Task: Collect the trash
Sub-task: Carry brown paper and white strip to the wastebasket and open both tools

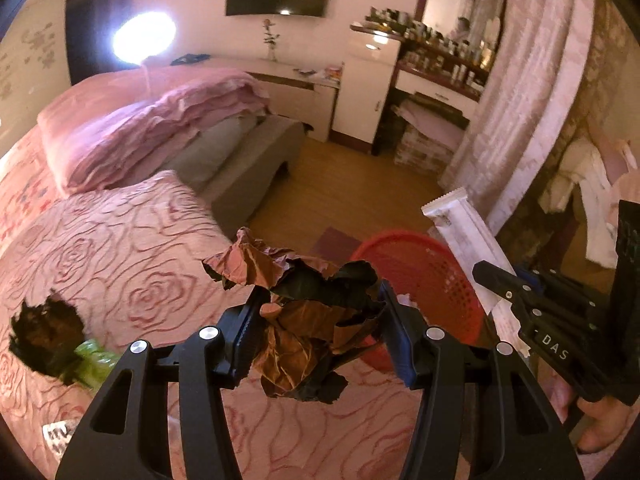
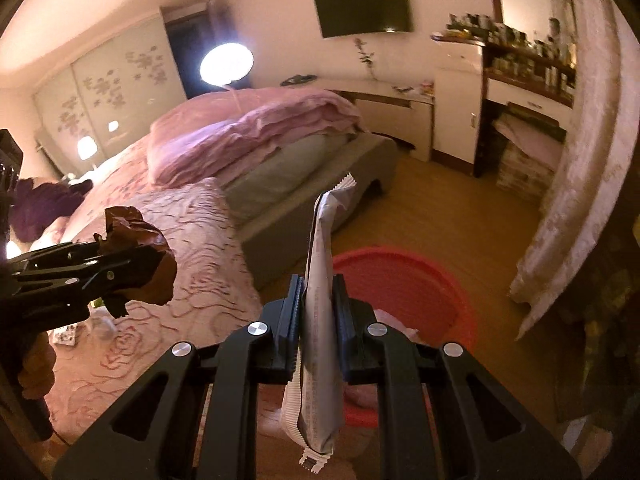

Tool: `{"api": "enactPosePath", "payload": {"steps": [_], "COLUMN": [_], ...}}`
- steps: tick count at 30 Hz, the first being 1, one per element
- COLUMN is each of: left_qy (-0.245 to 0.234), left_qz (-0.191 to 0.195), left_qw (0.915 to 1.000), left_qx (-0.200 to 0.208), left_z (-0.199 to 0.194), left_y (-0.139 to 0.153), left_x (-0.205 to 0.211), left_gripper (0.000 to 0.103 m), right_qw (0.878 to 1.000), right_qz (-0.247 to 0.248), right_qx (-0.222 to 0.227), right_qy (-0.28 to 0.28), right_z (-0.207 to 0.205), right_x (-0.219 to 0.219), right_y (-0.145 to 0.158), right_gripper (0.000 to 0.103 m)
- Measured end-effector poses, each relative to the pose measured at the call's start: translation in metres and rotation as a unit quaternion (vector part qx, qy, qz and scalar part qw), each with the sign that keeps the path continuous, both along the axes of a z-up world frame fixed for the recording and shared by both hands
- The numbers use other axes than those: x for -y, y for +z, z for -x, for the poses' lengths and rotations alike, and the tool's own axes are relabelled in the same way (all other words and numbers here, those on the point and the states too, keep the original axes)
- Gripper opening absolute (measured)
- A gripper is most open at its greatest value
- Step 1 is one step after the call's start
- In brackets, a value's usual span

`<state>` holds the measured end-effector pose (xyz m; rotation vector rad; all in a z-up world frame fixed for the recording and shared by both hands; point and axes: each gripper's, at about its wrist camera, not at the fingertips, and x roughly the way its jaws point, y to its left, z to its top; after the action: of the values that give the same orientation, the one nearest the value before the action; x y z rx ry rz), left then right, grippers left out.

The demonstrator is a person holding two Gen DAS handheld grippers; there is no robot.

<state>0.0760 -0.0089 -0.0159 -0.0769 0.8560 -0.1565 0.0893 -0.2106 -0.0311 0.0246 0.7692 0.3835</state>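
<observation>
Crumpled brown paper pinched in tilted left gripper; right gripper clamps white wrapper, apparently above red basket.

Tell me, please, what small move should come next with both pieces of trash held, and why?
Probably carry both a little farther, until they hang over the red basket, then open. The left hand-held gripper clamps crumpled brown paper at the basket's near edge; the right hand-held gripper pinches a white wrapper.

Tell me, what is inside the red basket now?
In the red basket, pale crumpled scraps show near the rim. The white wrapper and right tongs cover the rest.
</observation>
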Motion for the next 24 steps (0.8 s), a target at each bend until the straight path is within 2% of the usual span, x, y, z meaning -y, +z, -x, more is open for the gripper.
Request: {"api": "enactPosePath", "payload": {"steps": [10, 24], "left_qy": [-0.05, -0.093], "left_qz": [-0.012, -0.018], "left_qw": [0.9984, 0.9913], "left_qx": [-0.022, -0.091], "left_z": [-0.024, -0.059], "left_y": [-0.017, -0.069], "left_x": [0.048, 0.085], "left_gripper": [0.052, 0.053], "right_qw": [0.998, 0.993], "right_qz": [-0.003, -0.005], "right_qx": [-0.022, -0.088], "right_qy": [-0.051, -0.082], "right_z": [-0.01, -0.038], "right_x": [0.036, 0.058], "right_y": [-0.019, -0.062], "right_gripper": [0.016, 0.016]}}
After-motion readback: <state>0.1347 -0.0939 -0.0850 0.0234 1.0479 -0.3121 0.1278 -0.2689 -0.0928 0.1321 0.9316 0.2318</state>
